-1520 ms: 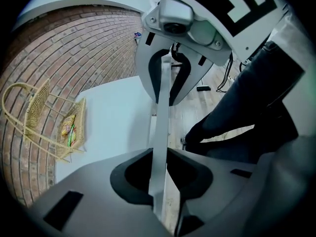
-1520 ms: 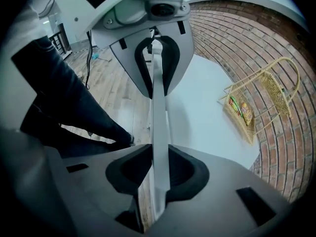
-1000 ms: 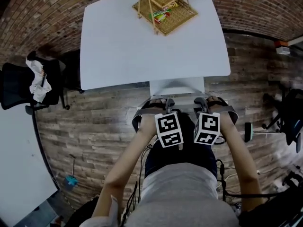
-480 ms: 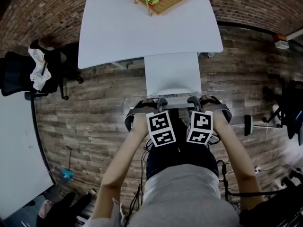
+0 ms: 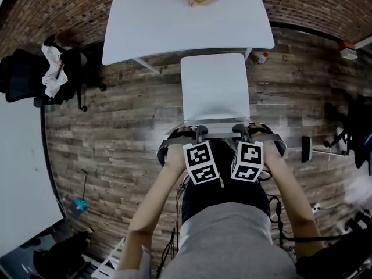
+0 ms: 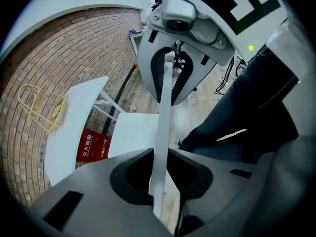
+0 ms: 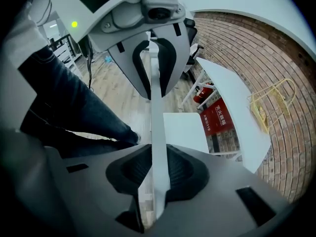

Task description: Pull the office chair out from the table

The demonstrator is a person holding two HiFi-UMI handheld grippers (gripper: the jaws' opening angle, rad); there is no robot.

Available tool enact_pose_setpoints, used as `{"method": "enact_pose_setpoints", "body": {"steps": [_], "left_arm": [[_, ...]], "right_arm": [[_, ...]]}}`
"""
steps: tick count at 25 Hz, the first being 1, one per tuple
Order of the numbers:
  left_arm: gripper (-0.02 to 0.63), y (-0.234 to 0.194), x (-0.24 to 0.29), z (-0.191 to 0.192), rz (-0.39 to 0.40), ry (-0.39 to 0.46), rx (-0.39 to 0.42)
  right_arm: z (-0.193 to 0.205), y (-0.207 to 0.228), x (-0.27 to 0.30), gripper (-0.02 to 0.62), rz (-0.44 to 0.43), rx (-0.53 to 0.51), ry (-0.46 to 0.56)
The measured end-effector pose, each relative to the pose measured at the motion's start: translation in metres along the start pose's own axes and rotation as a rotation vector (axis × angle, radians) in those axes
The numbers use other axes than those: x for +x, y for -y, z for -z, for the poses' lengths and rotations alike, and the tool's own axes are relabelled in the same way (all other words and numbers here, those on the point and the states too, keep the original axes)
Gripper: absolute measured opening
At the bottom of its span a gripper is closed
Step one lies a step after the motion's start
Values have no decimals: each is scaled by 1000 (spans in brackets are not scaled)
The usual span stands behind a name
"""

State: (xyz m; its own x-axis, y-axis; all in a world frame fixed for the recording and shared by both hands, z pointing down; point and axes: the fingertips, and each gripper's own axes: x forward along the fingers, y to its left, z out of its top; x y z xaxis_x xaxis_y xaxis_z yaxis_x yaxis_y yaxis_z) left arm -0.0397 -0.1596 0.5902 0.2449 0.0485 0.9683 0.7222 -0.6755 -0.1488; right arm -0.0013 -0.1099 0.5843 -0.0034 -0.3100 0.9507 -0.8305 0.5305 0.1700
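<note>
Nearly done: left gripper (image 5: 200,133) and right gripper (image 5: 242,131) both clamp the chair (image 5: 215,86) by its backrest, seat just clear of the table (image 5: 186,22); next, probably let go.

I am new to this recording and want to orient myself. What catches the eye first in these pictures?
First, the white chair in the middle, at the near edge of the white table at the top. The left gripper and the right gripper are clamped on its backrest's top edge. At the left, a black chair carries a crumpled white cloth.
</note>
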Motion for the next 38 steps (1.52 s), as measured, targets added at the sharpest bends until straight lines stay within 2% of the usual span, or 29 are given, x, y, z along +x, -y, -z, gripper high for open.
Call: {"method": "enact_pose_setpoints", "body": {"steps": [12,18,25,29,31,34,38], "left_arm": [[91,76,-15,17,34,37,9],[91,110,-23,23,78,63,30],[97,117,-25,24,79,110,11],[98,116,-24,24,44,117,13],[98,116,-25,25,23,131,10],[106,115,-27,25,-15,165,-30],[115,114,-32,25,-34,195,-78]], "right_arm": [[-3,-82,-7,91,0,43,-28],[-6,-117,-13,91,-2,68,-38],[-7,-125,-15,97,41,85,-29],[-8,-123,-14,101,57,95,-27],[-15,-123,-17,109,68,115,15],[-34,-120,-31,210,72,196,131],[-55,-109,-51,212,91,286,224]]}}
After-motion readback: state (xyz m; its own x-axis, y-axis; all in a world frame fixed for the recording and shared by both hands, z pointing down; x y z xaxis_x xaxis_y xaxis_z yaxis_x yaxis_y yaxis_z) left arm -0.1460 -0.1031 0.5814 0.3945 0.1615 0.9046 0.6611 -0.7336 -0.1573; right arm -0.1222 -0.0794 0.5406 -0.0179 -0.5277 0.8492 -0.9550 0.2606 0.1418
